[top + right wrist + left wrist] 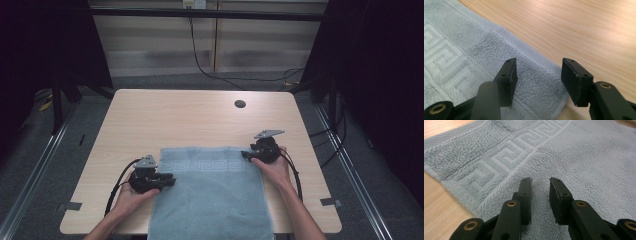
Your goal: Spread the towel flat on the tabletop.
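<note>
A light blue towel (210,195) with a woven key-pattern band lies flat on the wooden table (190,115), and its near end reaches the table's front edge. My left gripper (170,180) rests at the towel's left edge, a little below the far left corner. In the left gripper view the towel (586,157) lies under the left gripper (540,181), whose jaws stand a little apart with nothing pinched. My right gripper (245,155) sits at the far right corner. In the right gripper view the right gripper (537,62) is wide open above the towel's (454,50) hem.
A dark round cable hole (240,104) sits in the tabletop at the far right. Behind the table a black cable (200,65) runs down the wall to the floor. Bare wood lies beyond the towel and on both sides of it.
</note>
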Demonstrator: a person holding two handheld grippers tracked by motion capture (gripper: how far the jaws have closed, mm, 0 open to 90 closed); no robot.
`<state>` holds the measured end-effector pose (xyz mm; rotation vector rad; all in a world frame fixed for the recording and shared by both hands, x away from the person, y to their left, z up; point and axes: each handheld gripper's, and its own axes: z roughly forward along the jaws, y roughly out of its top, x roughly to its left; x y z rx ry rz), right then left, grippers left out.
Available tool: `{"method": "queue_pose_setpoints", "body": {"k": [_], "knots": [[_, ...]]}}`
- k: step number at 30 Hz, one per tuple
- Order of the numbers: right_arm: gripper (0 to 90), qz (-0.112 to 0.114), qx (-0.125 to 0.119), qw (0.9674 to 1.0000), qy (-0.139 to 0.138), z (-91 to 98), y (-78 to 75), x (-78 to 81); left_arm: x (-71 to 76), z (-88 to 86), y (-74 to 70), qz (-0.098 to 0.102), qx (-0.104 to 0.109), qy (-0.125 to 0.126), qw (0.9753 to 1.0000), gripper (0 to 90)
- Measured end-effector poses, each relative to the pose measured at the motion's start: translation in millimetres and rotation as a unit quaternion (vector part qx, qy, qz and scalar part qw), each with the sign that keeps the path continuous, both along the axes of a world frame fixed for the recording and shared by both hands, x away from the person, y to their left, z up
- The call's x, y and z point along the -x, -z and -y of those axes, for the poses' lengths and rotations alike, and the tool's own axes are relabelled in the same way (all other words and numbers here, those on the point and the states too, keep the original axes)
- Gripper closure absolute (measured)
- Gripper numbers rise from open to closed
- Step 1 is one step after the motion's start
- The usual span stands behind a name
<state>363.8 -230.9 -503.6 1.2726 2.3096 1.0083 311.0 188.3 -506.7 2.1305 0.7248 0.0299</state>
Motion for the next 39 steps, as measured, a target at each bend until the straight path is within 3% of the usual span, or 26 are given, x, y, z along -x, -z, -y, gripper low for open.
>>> {"method": "queue_pose_setpoints", "body": {"k": [1,3,4,6,11,15,17,19,24,26,28,31,34,39], "knots": [[46.2,0.002,-0.005,1.0000,0.000,1.7,-0.7,0.4,0.0,0.0,0.0,0.000,0.000,0.000,1.0000,71.2],[46.3,-0.002,0.009,1.0000,0.001,1.3,1.0,2.5,-0.2,-0.5,0.0,0.000,0.000,0.002,1.0000,70.6],[46.4,0.011,0.016,0.9998,-0.002,0.3,2.5,4.3,0.4,-0.9,-0.4,-0.001,-0.002,0.002,1.0000,70.4],[47.9,0.007,0.016,0.9998,0.002,-0.8,1.9,6.9,3.1,-2.4,-0.3,-0.001,-0.001,0.002,1.0000,69.5],[72.3,0.009,0.015,0.9996,-0.021,-4.7,0.3,20.2,19.0,-9.2,-1.7,-0.008,-0.002,0.011,0.9999,69.2],[78.9,0.001,0.013,0.9993,-0.035,-7.3,-1.3,35.5,30.5,-8.0,-6.2,-0.017,-0.015,0.034,0.9992,64.4],[80.8,0.001,0.011,0.9992,-0.039,-7.7,-1.5,43.1,31.6,-7.5,-10.1,-0.027,-0.002,0.043,0.9987,60.3],[81.5,-0.003,0.012,0.9992,-0.038,-8.3,-2.5,51.6,27.4,-7.6,-15.5,-0.016,0.001,0.034,0.9993,58.6],[81.0,-0.005,0.005,0.9992,-0.040,-5.0,-2.3,61.3,-9.3,-11.2,-25.6,0.008,0.002,-0.024,0.9997,55.8],[78.4,-0.001,-0.006,0.9990,-0.044,-2.0,-0.8,61.8,-28.3,-14.6,-22.3,0.005,0.007,-0.053,0.9985,53.6],[70.0,-0.004,-0.007,0.9992,-0.039,-0.8,-1.3,61.2,-37.0,-18.6,-15.8,-0.004,0.016,-0.076,0.9970,52.0],[63.1,-0.006,-0.004,0.9995,-0.031,2.8,-2.8,60.0,-40.4,-21.0,-9.7,-0.006,-0.001,-0.083,0.9965,47.3],[60.0,-0.001,-0.008,0.9998,-0.020,7.7,-4.7,59.1,-40.6,-20.1,-9.1,0.006,-0.005,-0.090,0.9959,46.6],[53.9,-0.002,0.003,0.9998,-0.019,8.3,-3.3,59.3,-39.0,-12.2,-2.1,0.022,-0.037,-0.078,0.9960,44.6]]}}
